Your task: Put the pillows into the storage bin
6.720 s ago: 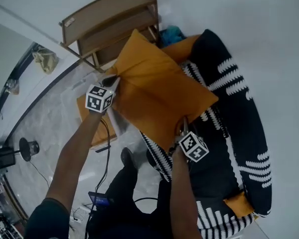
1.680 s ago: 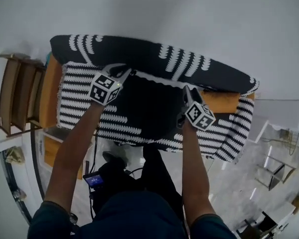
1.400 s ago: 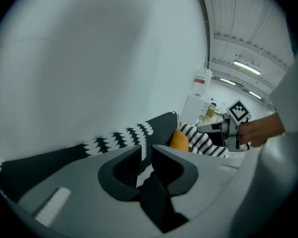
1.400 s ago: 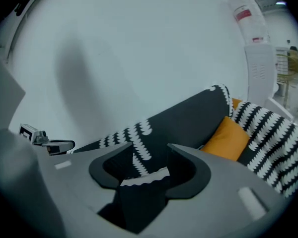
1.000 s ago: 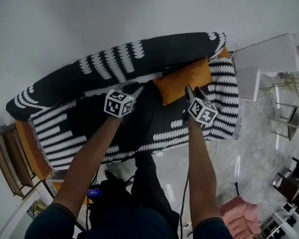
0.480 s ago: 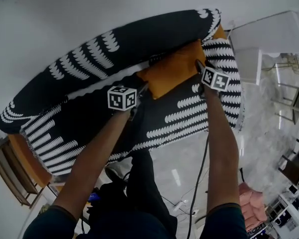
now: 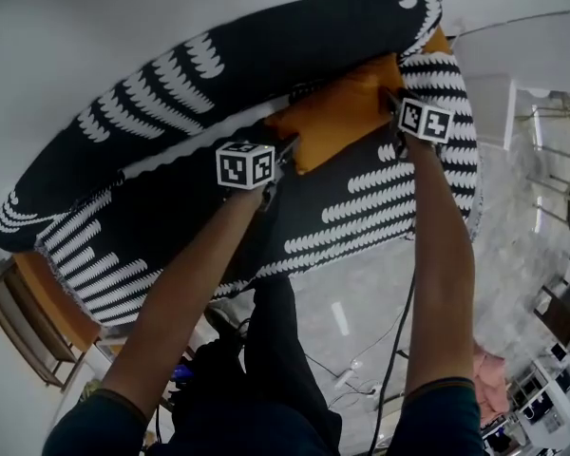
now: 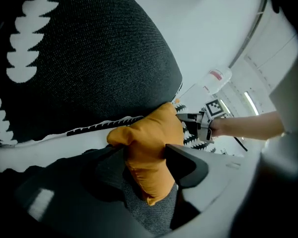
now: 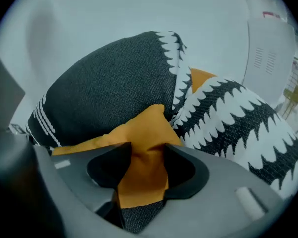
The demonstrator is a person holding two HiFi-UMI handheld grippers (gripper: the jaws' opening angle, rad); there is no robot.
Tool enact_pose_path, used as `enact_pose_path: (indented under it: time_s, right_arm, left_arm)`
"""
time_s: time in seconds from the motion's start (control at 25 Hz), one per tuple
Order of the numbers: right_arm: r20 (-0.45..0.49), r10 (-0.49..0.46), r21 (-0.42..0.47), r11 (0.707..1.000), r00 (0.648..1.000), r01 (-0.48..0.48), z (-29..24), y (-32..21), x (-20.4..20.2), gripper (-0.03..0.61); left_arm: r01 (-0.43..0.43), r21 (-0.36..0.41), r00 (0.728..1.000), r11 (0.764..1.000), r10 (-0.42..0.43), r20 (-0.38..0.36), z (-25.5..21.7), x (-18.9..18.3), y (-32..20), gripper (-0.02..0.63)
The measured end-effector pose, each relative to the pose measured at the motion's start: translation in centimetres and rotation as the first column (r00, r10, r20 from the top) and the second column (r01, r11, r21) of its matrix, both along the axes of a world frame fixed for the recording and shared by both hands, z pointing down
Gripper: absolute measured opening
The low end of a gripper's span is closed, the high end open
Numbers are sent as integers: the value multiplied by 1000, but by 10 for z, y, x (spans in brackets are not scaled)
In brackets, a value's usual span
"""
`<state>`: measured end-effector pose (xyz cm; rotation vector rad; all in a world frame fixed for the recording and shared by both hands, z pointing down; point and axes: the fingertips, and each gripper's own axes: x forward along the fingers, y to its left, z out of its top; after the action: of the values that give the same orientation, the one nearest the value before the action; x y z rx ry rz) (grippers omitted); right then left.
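pillow [image 7: 347,112]: plump and squarish, in plain mustard-orange woven cloth with sewn seams and pointed corners. It is soft enough to crease where it is touched.
pillow's place: on the right part of the sofa seat, its far edge leaning against the backrest and its right corner close to the right armrest.
left gripper [image 7: 287,147]: dark, rounded plastic jaws sit astride the pillow's left corner. They have just been opening and stand apart, with the corner poking up between them; the cloth brushes both pads but is not squeezed.
right gripper [image 7: 392,99]: at the pillow's right corner, jaws likewise just opened wider and apart. Orange cloth is bunched in the gap and touches both pads, yet I see no firm pinch.
throw [image 7: 361,207]: coarse black knit with rows of white scalloped, leaf-like marks and a white toothed border, draped over seat, backrest and armrests.
sofa [image 7: 218,65]: long, with a fat rounded backrest, wholly under the throw.
second cushion [image 7: 440,41]: a sliver of the same orange, wedged behind the right armrest.
forearms [image 7: 199,283]: bare, reaching out from dark sleeves on the near side.
cable [image 7: 396,350]: thin and black, hanging under the right forearm.
floor [image 7: 361,297]: glossy, pale, marble-look tiles.
wall [image 7: 104,8]: plain white, behind the sofa.
shelf [image 7: 14,326]: wooden slats, off the sofa's left end.
cabinet [image 7: 508,60]: white and boxy, beyond the right armrest.
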<state>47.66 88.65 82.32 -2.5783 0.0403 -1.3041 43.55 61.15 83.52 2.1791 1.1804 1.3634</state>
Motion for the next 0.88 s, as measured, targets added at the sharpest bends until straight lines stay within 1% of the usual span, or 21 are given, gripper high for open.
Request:
enact_pose_path:
  time_s: [0.04, 0.12, 0.2, 0.28, 0.36, 0.44, 0.52, 0.68, 0.8, 0.88]
  right_arm:
    - [-2, -20, -30, 999, 1000, 20, 6, -2, 2, 213]
    - [-7, -49, -97, 994, 999, 49, 15, 5, 6, 158]
    - [-13, -55, -164, 985, 998, 52, 15, 16, 5, 106]
    - [-22, -51, -219, 975, 998, 45, 10, 21, -2, 56]
    - [-20, -76, -277, 958, 997, 68, 2, 15, -14, 25]
    - [-16, -116, -323, 940, 993, 105, -8, 6, -23, 15]
    - [-36, -132, -323, 940, 991, 114, -18, 3, -26, 15]
    - [-97, -120, -284, 955, 988, 88, -40, 9, -29, 15]
    - [-143, -117, -275, 959, 983, 74, -63, -23, -30, 15]
    - [-178, -131, -266, 961, 975, 81, -79, -51, -24, 15]
  left_arm:
    - [-7, 14, 1000, 1000, 7, -6, 6, 3, 1, 242]
    - [-26, 37, 999, 999, 27, -20, 13, 8, 15, 201]
    - [-38, 52, 999, 998, 39, -36, 13, 9, 31, 160]
    - [-30, 64, 998, 997, 34, -54, 9, 6, 36, 133]
    - [-17, 79, 996, 997, 25, -91, 0, 0, 28, 101]
    - [-7, 101, 989, 995, 22, -144, -14, -2, 19, 80]
    - [6, 126, 984, 992, 17, -177, -27, -3, 17, 72]
    - [50, 157, 981, 986, -19, -194, -45, -2, 21, 69]
    - [92, 165, 969, 982, -50, -240, -68, 3, -12, 66]
    - [124, 174, 960, 977, -74, -272, -83, 8, -41, 65]
